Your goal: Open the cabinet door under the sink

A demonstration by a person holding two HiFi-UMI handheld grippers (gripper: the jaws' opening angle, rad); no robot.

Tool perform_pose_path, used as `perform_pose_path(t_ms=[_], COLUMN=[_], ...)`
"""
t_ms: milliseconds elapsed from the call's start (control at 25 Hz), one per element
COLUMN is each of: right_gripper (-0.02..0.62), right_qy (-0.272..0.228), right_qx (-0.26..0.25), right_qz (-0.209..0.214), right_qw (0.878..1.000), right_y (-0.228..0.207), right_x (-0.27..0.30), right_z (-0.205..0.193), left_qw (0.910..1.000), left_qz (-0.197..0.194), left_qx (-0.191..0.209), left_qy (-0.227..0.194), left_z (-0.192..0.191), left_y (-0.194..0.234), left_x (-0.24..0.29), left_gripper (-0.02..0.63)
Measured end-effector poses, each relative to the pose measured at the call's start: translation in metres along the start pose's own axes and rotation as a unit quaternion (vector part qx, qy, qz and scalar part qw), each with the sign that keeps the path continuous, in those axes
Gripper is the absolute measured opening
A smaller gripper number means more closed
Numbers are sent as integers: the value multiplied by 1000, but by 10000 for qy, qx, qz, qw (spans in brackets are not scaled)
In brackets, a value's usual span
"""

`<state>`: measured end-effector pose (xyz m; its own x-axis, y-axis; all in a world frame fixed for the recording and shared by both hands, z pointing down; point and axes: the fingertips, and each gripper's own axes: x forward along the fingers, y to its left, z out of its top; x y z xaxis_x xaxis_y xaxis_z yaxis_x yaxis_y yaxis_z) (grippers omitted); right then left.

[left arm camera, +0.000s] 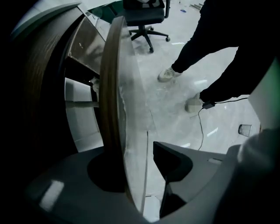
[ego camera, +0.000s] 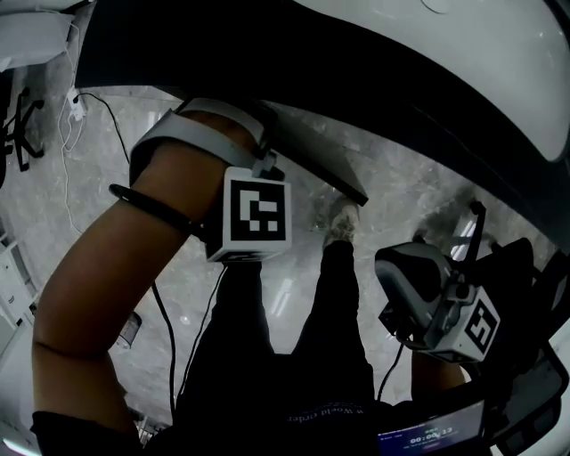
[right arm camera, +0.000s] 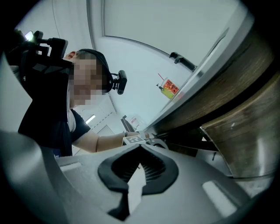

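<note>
Two jaws of left gripper (left arm camera: pixel 131 151) stand apart w/ cabinet door (left arm camera: pixel 114 87) edge between, not yet pinched. Door hangs ajar under sink counter (right arm camera: pixel 218 83). Right gripper (right arm camera: pixel 139 151) closed, empty, near counter. Door prob. stiff, light-swinging, slick-faced: pinch free edge.

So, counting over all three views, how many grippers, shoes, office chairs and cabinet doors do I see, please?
Grey two-jaw grippers: 2, the left gripper and the right gripper
Pale shoes: 2
Black office chair on wheels: 1
Brown wooden cabinet door: 1
Total: 6
</note>
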<state>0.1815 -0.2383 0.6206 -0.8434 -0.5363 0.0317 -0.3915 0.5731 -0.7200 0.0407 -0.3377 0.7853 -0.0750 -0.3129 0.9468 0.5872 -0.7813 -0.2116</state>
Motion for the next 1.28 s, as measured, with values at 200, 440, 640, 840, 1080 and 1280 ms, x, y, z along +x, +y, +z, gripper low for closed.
perform_pose_path(t_ms=[200, 440, 640, 840, 1080, 1280], right_gripper=[2, 2, 2, 2, 2, 2], right_qy=[-58, -207, -182, -244, -433, -709], right_qx=[15, -46, -278, -305, -372, -409], right_qz=[-15, 164, 297, 189, -441, -835], right_qw=[10000, 9996, 9990, 9991, 9974, 9931], right_y=[-4, -16, -13, -17, -13, 17], right_x=[-24, -45, -52, -41, -23, 17], right_z=[16, 14, 30, 34, 26, 29], left_qw=[9991, 9980, 9989, 9982, 9944, 9873], left_qz=[-3, 166, -55, -296, -298, -203], left_qx=[364, -518, -265, 464, 780, 1224], left_qy=[228, -311, -383, -224, -642, -989], left_z=[-2, 35, 34, 31, 37, 36], left_y=[12, 15, 2, -34, -58, -71], left_x=[-1, 31, 28, 20, 18, 16], left_gripper=[136, 100, 80, 71, 71, 69])
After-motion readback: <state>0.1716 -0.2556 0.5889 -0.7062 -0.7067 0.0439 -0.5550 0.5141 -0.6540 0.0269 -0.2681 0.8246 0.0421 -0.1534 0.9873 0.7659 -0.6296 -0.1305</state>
